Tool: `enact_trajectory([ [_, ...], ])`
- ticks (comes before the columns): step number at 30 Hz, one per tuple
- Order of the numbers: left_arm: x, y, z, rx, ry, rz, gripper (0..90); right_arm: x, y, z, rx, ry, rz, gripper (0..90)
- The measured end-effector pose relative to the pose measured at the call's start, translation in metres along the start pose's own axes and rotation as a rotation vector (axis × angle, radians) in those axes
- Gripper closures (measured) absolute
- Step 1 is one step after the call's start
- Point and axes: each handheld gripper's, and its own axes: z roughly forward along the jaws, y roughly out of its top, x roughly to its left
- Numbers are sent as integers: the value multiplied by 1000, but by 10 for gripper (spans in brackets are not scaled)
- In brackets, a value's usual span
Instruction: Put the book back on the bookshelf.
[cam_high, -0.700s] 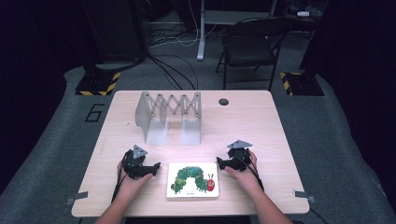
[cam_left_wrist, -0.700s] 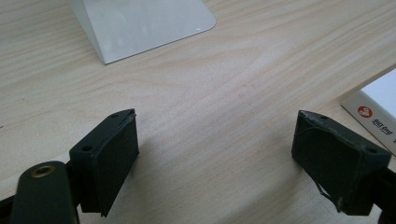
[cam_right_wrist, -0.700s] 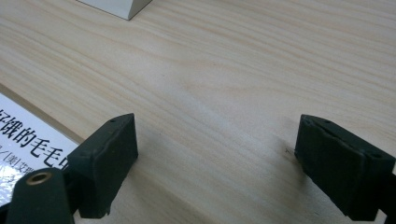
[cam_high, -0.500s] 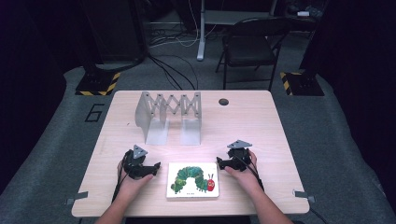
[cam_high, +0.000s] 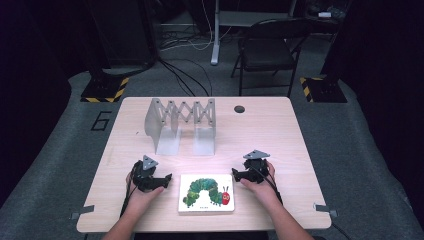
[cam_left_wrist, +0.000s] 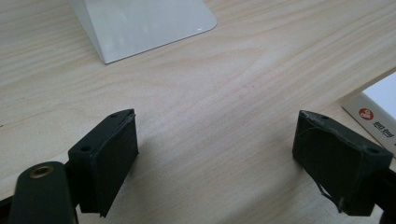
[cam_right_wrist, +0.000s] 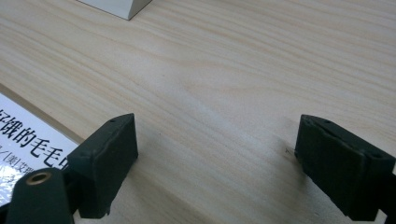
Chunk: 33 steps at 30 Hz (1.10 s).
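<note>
A white picture book with a green caterpillar on its cover (cam_high: 206, 193) lies flat near the table's front edge. My left gripper (cam_high: 159, 181) rests on the table just left of the book, open, with bare wood between its jaws (cam_left_wrist: 217, 154); the book's corner (cam_left_wrist: 376, 109) shows at the right. My right gripper (cam_high: 240, 175) sits just right of the book, open and holding nothing (cam_right_wrist: 215, 158); the book's cover edge (cam_right_wrist: 28, 140) lies at the left. A metal expanding book rack (cam_high: 181, 124) stands behind, its base plate (cam_left_wrist: 144, 25) ahead of the left gripper.
The light wooden table (cam_high: 280, 135) has a round cable hole (cam_high: 239, 108) at the back. Beyond it stand a black folding chair (cam_high: 267, 47), a desk leg (cam_high: 216, 35) and yellow-black striped floor markers (cam_high: 105, 90). Cables run over the grey carpet.
</note>
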Motion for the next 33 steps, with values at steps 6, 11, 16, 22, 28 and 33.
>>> enact_trajectory([
  [6, 0, 1, -1, 15, -5, 4, 142, 0, 0, 0, 0, 1, 2, 126],
  [11, 0, 1, -1, 16, -6, 1, 144, 0, 0, 0, 0, 1, 1, 126],
  [16, -1, 0, -1, 0, 0, -4, 157, 1, 0, 0, 1, -4, 12, 127],
  [22, -1, -1, -3, -22, -8, -2, 273, 2, 4, -1, 25, 1, 26, 167],
  [28, 2, -1, -5, -18, -13, -16, 355, -1, 6, -4, 40, 11, 15, 272],
  [33, 2, 0, -9, -7, -36, -7, 376, 1, 9, -6, 59, 11, 35, 346],
])
